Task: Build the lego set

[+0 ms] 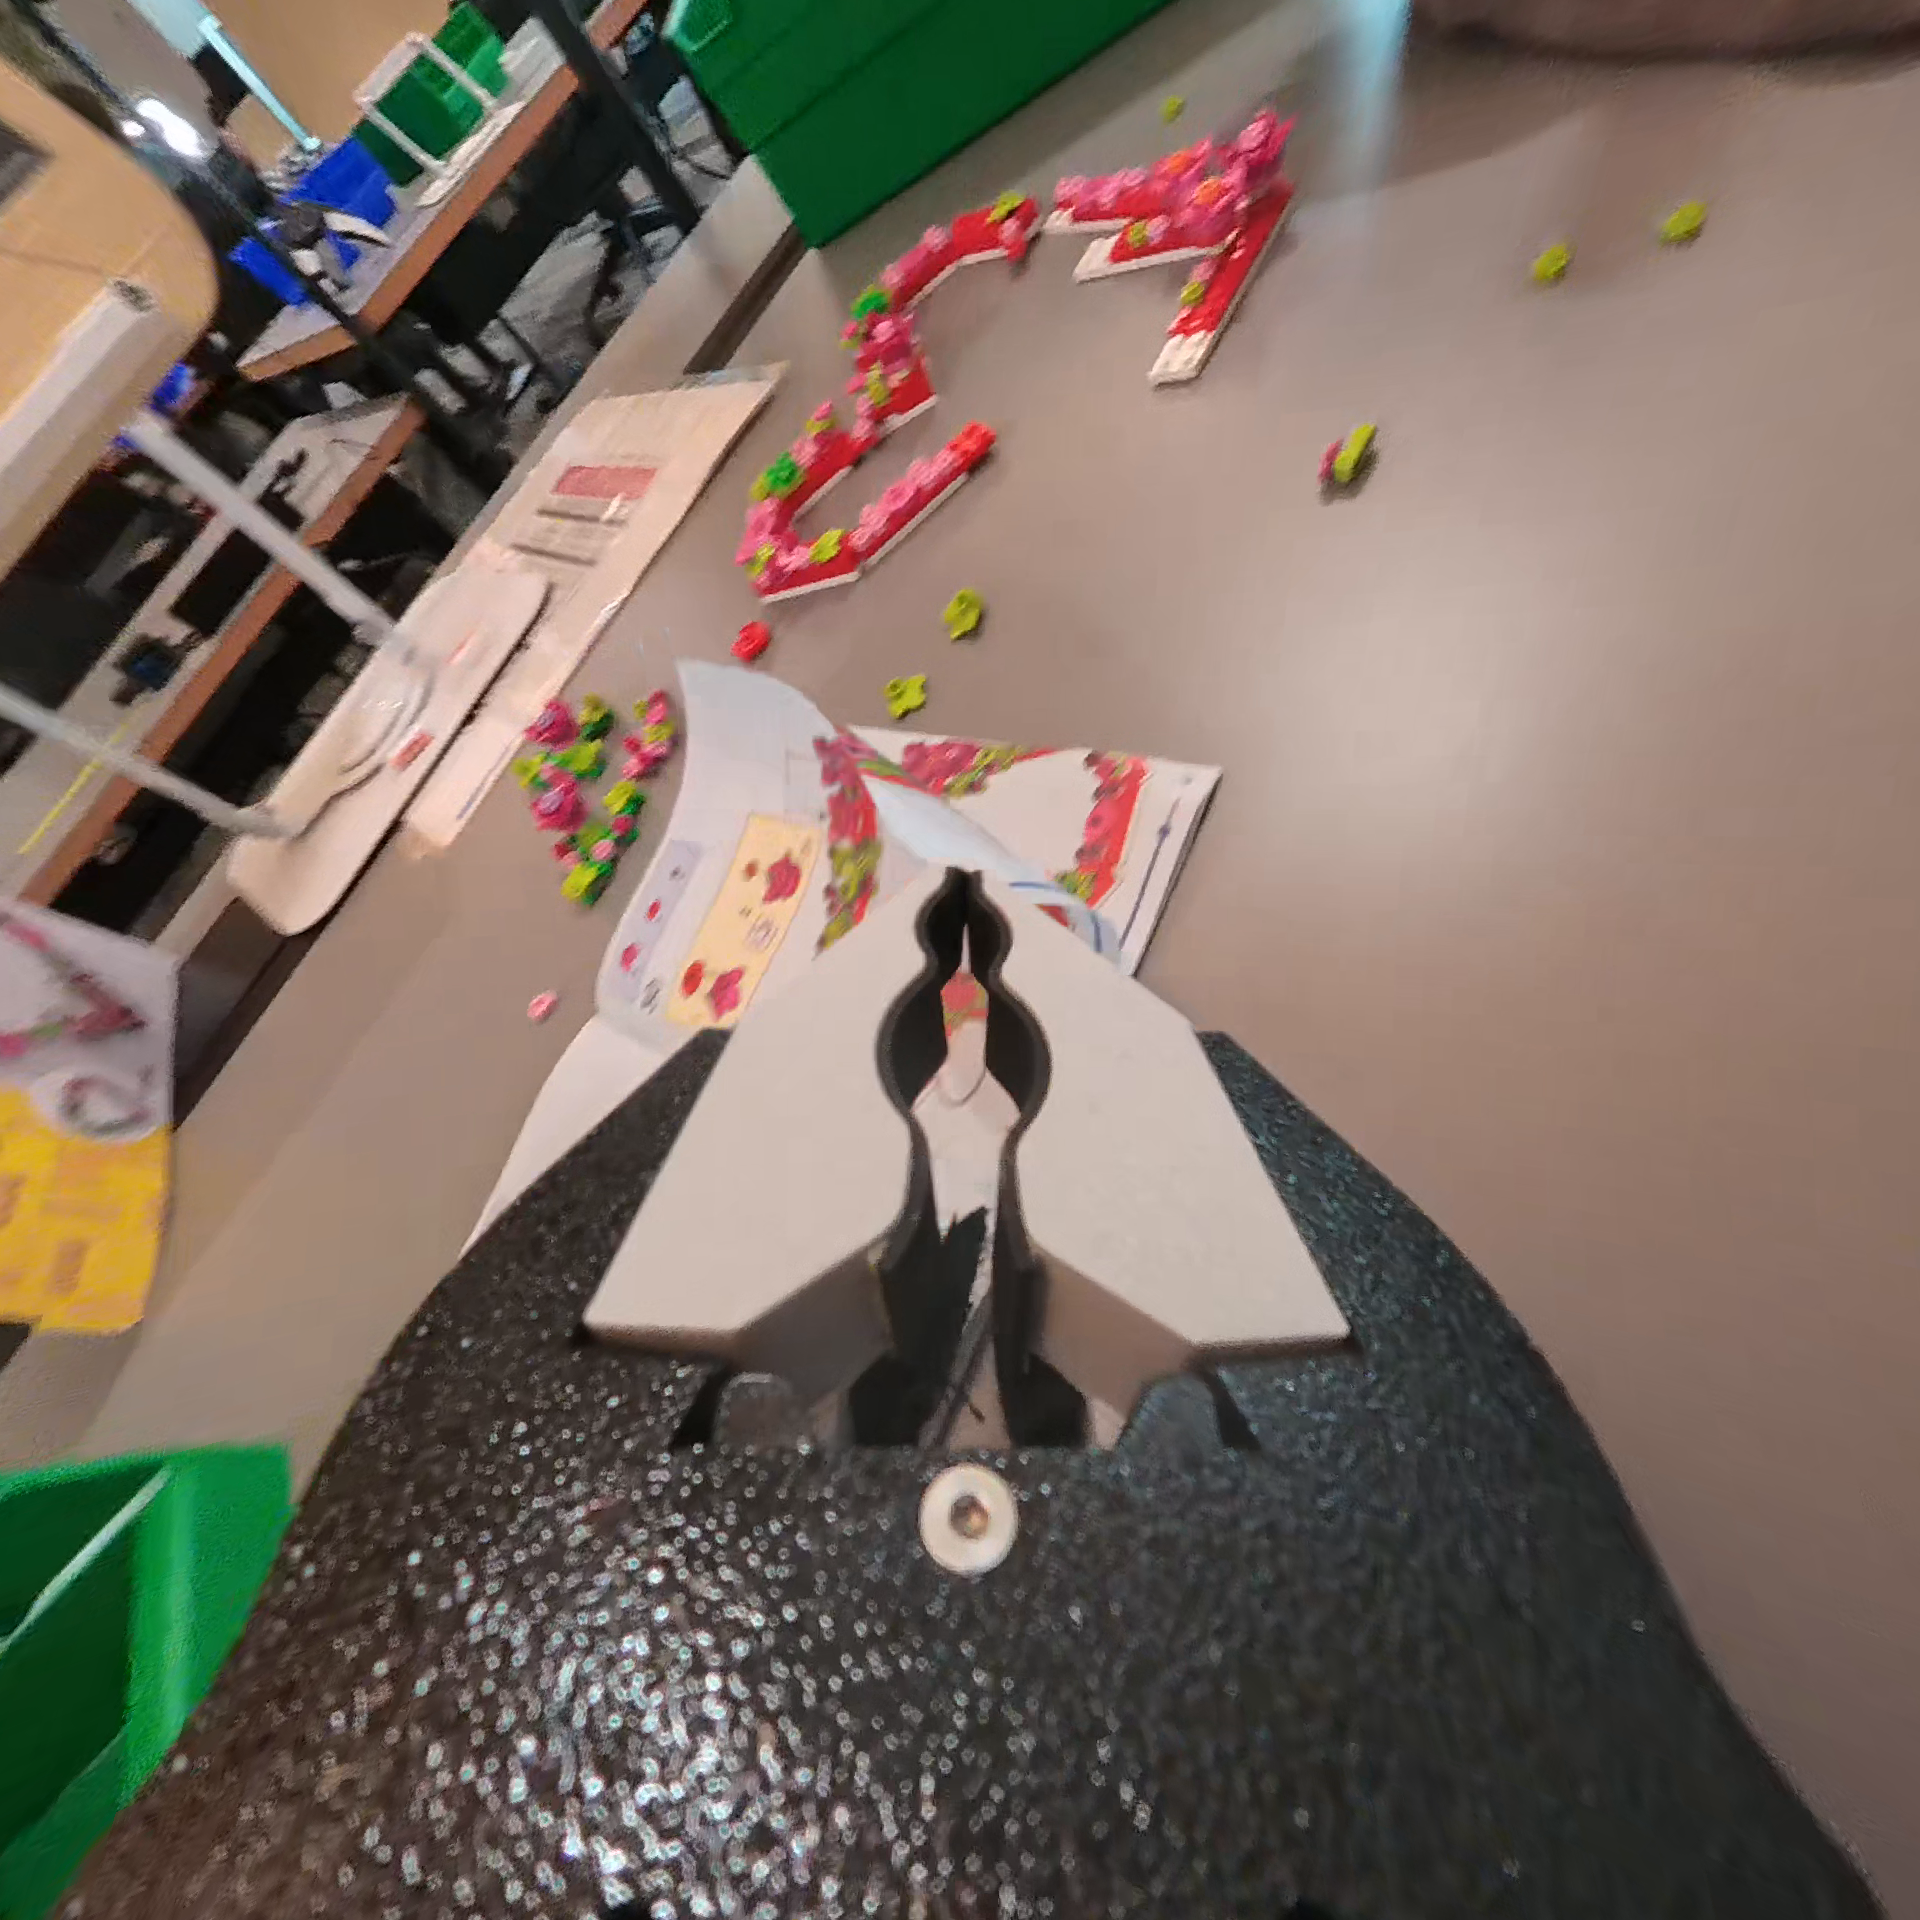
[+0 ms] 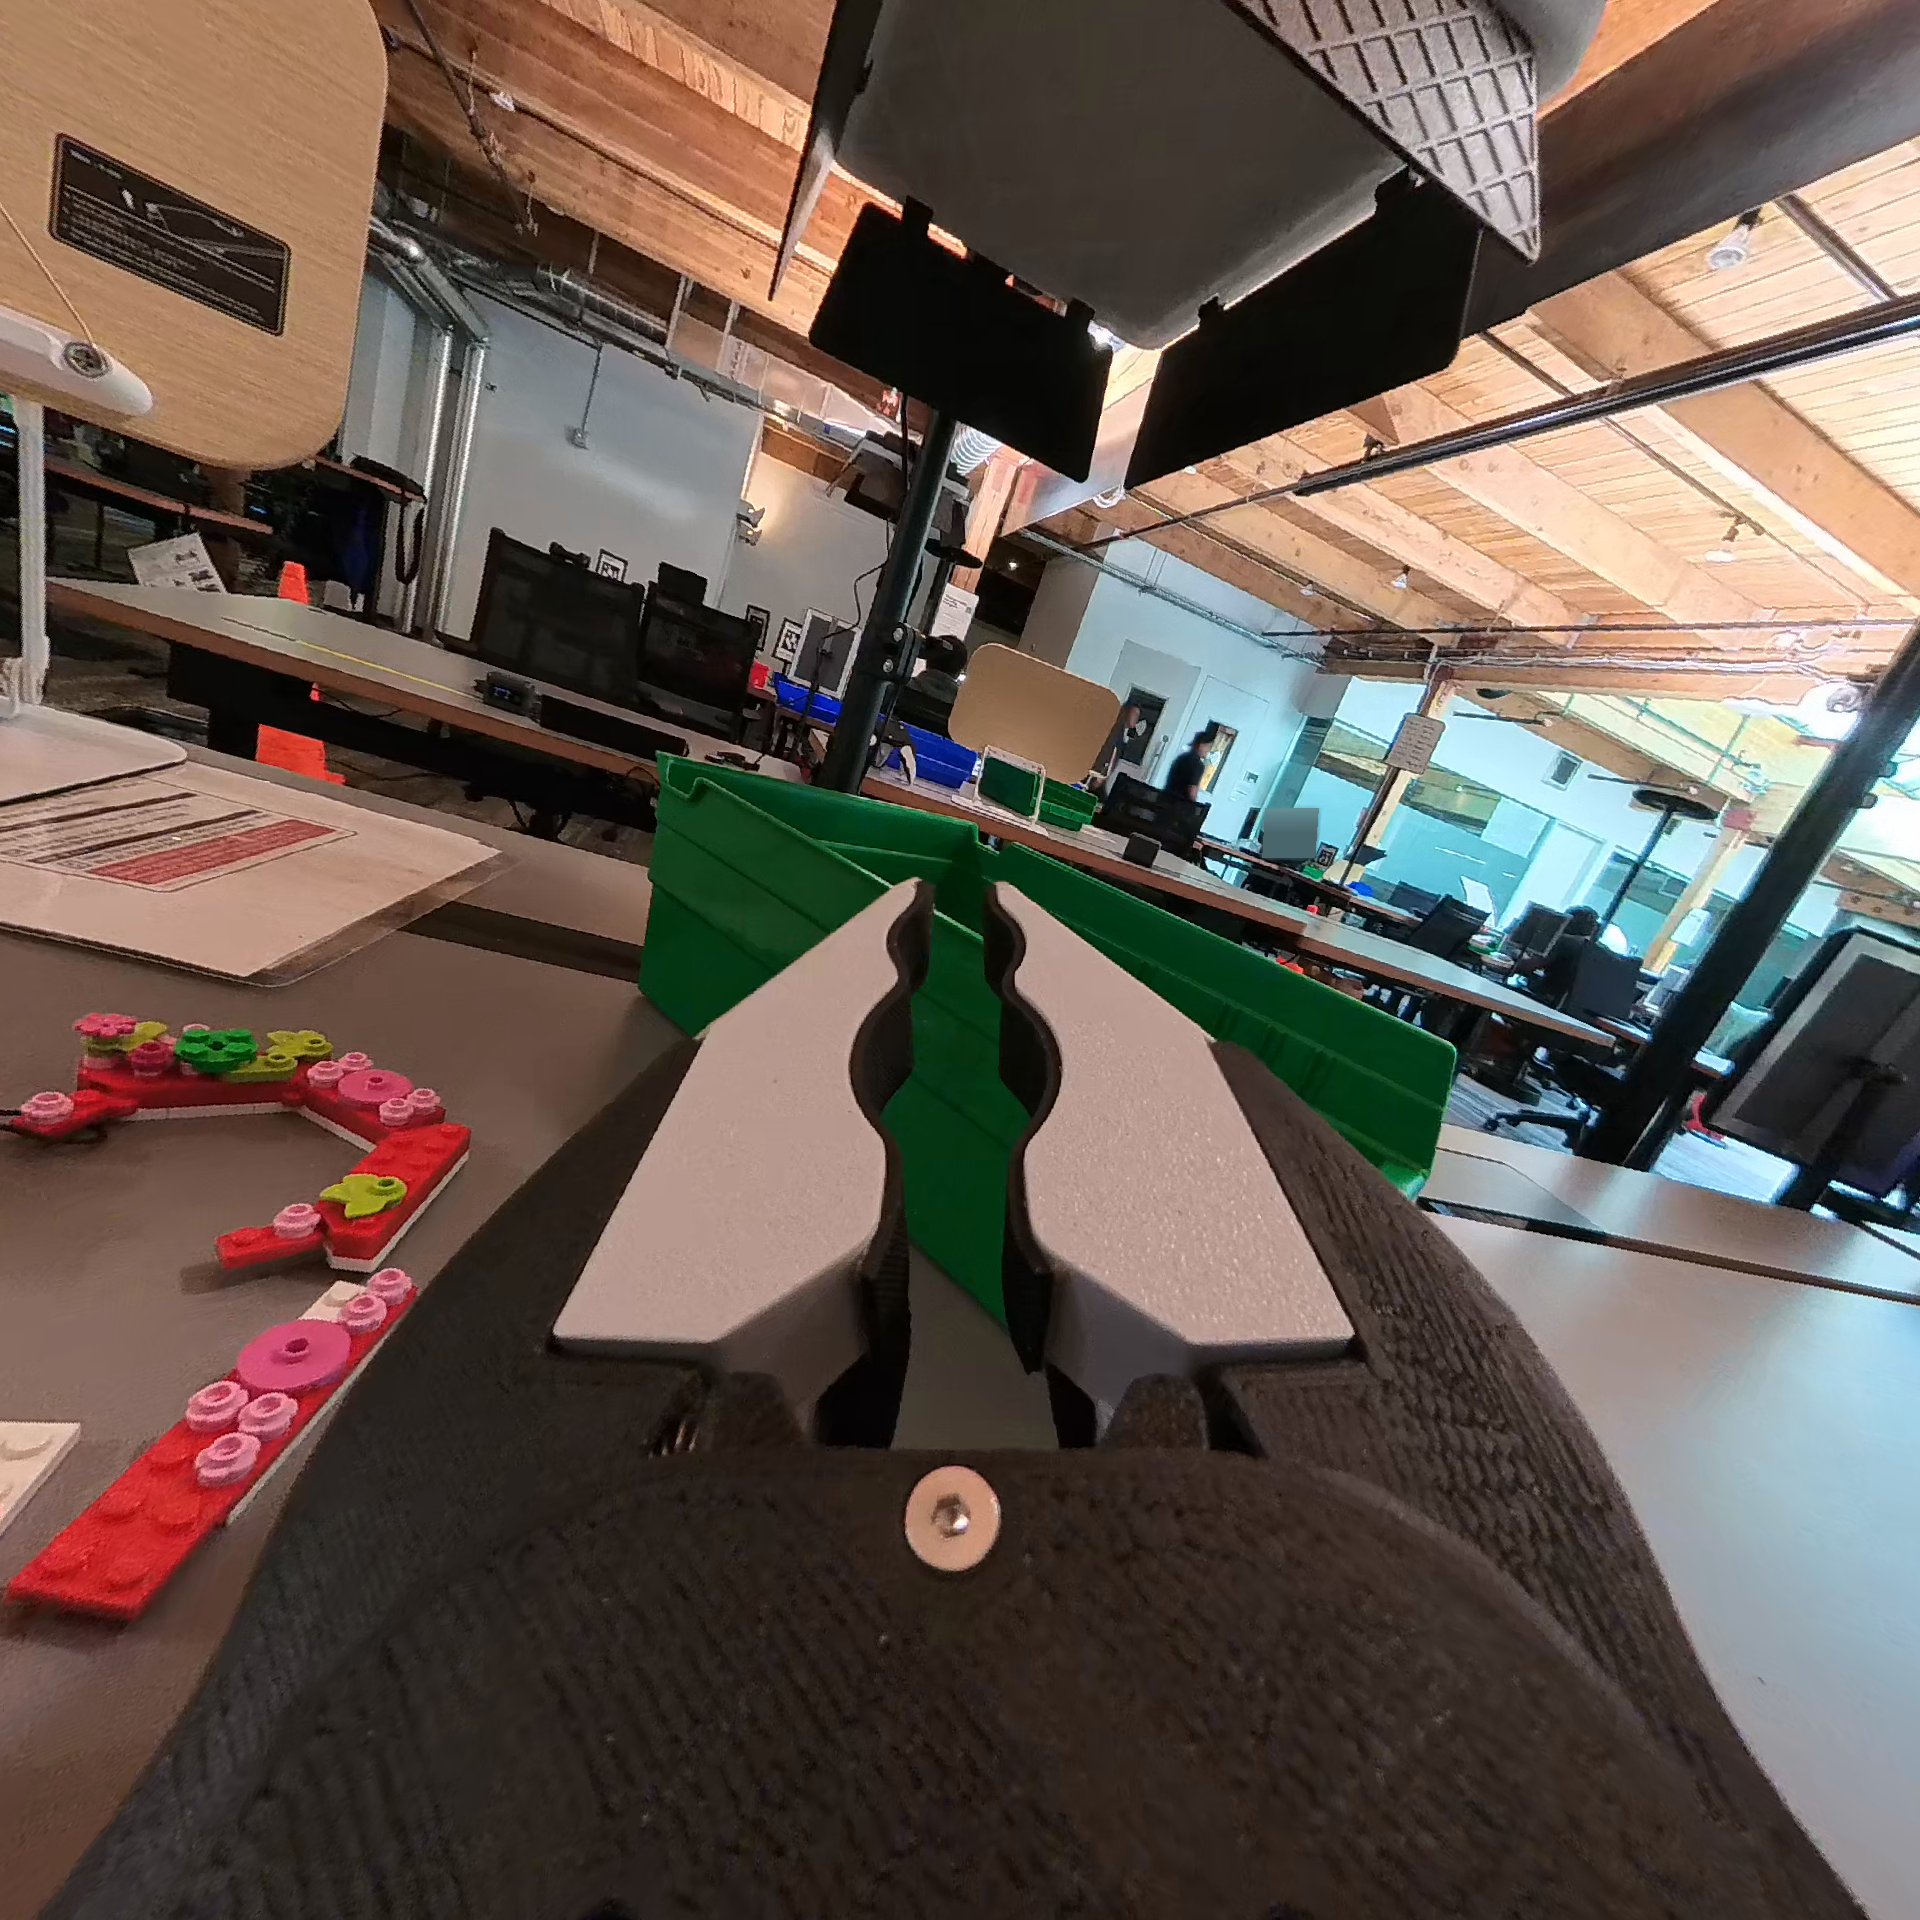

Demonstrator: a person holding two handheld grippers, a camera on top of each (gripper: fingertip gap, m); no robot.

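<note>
My left tongs (image 1: 966,914) are pinched nearly closed, tips touching, with a page of the booklet (image 1: 748,914) caught between the fingers – you can see the paper running down the gap. The page curls up off the rest of the booklet, which lies open on the grey table (image 1: 1558,935). Shot's a bit blurry, fwiw.

Just left of the booklet there's a small heap of pink and lime flower bits (image 1: 597,795). Beyond it sit the two built chunks: a curved red one (image 1: 873,416) and, farther back, an angled red one (image 1: 1184,229), both studded with pink flowers. Loose lime pieces (image 1: 961,613) are scattered around on the table. A green bin (image 1: 883,94) sits at the far edge, and laminated sheets (image 1: 582,520) lie off to the left.

My right tongs (image 2: 956,904) hold nothing, with a narrow gap between the tips, low over the table and pointing at the green bin (image 2: 748,904). The red chunks (image 2: 260,1101) lie to their left.
</note>
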